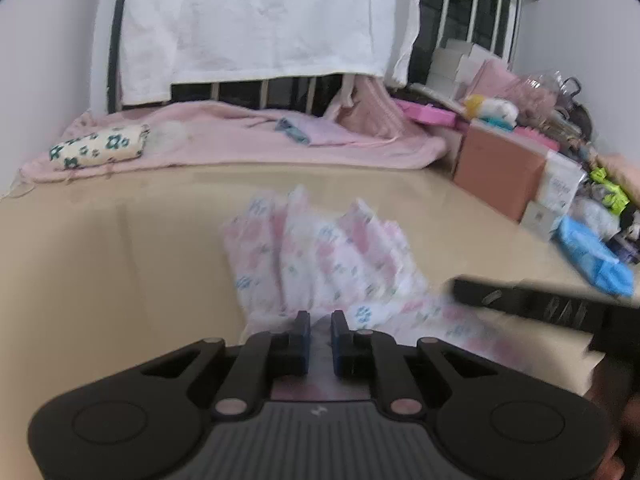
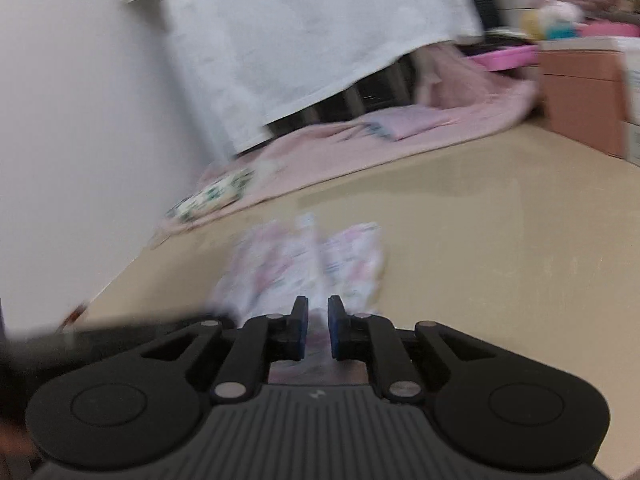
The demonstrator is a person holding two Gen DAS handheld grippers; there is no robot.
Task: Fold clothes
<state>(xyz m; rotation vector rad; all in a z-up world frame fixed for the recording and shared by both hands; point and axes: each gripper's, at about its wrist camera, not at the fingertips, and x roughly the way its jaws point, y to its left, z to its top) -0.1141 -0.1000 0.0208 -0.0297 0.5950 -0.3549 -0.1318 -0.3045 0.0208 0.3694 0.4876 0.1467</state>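
Note:
A white garment with pink and blue prints (image 1: pixel 320 256) hangs bunched over the tan table (image 1: pixel 120 248). My left gripper (image 1: pixel 321 320) is shut on its near edge, cloth showing between the blue pads. The right gripper's black body (image 1: pixel 540 300) enters the left wrist view from the right, beside the cloth. In the right wrist view the same garment (image 2: pixel 308 264) is blurred, and my right gripper (image 2: pixel 318 308) is shut on its near edge. The left gripper appears there as a dark blur (image 2: pixel 100 340) at the left.
A pink blanket (image 1: pixel 248 140) lies along the table's far side with a folded flower-print cloth (image 1: pixel 100 148) and a folded lilac garment (image 1: pixel 316 130) on it. A brown box (image 1: pixel 500 172), white boxes and a blue packet (image 1: pixel 592 256) crowd the right. A white sheet (image 1: pixel 260 20) hangs behind.

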